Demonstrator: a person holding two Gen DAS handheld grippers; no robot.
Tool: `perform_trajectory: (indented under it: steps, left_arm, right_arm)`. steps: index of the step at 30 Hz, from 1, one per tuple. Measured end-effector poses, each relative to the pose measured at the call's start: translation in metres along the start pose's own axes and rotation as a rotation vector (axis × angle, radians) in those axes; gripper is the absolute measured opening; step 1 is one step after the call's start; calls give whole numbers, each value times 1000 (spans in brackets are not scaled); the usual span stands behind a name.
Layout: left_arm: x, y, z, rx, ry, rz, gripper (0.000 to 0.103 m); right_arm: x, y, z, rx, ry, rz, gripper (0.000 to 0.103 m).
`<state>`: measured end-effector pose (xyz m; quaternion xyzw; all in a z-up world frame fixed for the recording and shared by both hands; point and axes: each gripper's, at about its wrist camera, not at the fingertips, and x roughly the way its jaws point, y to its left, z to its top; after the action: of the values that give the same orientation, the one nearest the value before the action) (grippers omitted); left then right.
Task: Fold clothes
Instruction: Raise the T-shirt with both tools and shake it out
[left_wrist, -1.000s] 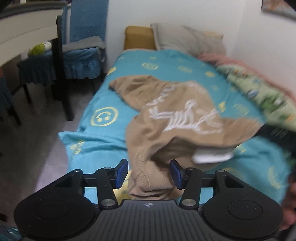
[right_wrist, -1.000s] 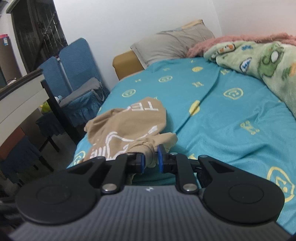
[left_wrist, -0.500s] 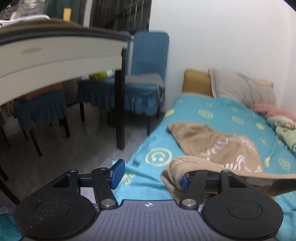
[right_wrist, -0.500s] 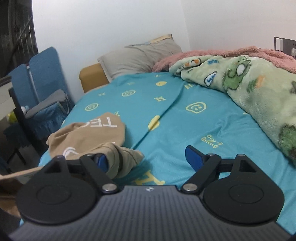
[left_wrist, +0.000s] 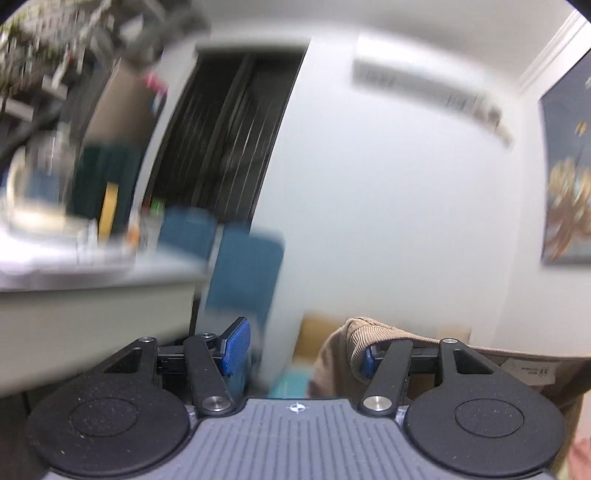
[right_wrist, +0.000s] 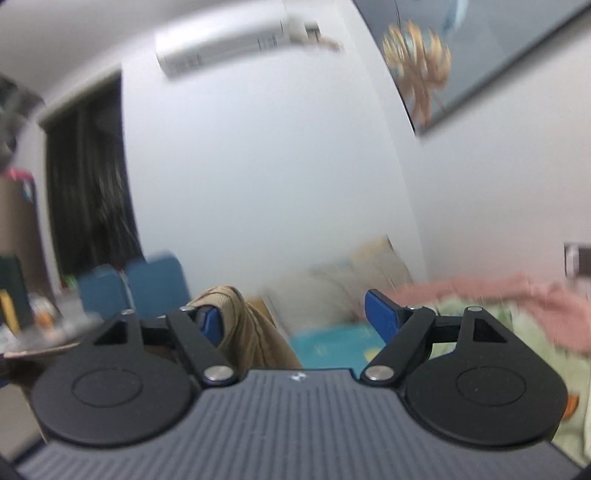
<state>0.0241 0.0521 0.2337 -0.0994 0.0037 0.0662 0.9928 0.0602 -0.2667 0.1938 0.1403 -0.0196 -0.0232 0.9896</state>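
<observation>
The tan garment (left_wrist: 343, 354) hangs by its ribbed hem over the right finger of my left gripper (left_wrist: 303, 345); the jaws stand wide apart and open. In the right wrist view the same tan garment (right_wrist: 245, 325) drapes over the left finger of my right gripper (right_wrist: 291, 312), which is also open, its right blue pad (right_wrist: 380, 314) bare. Both cameras point up at the white wall and the frames are motion-blurred. Most of the garment hangs below, out of sight.
A grey table (left_wrist: 92, 295) with clutter and blue chairs (left_wrist: 243, 273) stand to the left. The teal bed (right_wrist: 332, 343), a grey pillow (right_wrist: 332, 291) and a green and pink blanket (right_wrist: 535, 328) lie low in the right wrist view. An air conditioner (right_wrist: 229, 44) hangs high.
Both grippers have swung sharply upward, lifting the tan garment off the bed on one finger each. The right gripper let go of the cloth a second ago and stays open.
</observation>
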Motion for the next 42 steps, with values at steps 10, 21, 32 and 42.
perform_trajectory:
  steps: [10, 21, 32, 42]
  left_arm:
    - [-148, -44, 155, 62, -221, -64, 62]
    - [-75, -51, 103, 29, 12, -58, 63]
    - [240, -90, -51, 22, 193, -13, 71]
    - [512, -96, -282, 185, 485, -39, 76]
  right_arm:
    - [-164, 18, 151, 9, -225, 81, 81]
    - [-111, -4, 126, -15, -45, 18, 81]
    - [187, -59, 6, -58, 218, -116, 81]
    - [441, -137, -200, -90, 499, -180, 79]
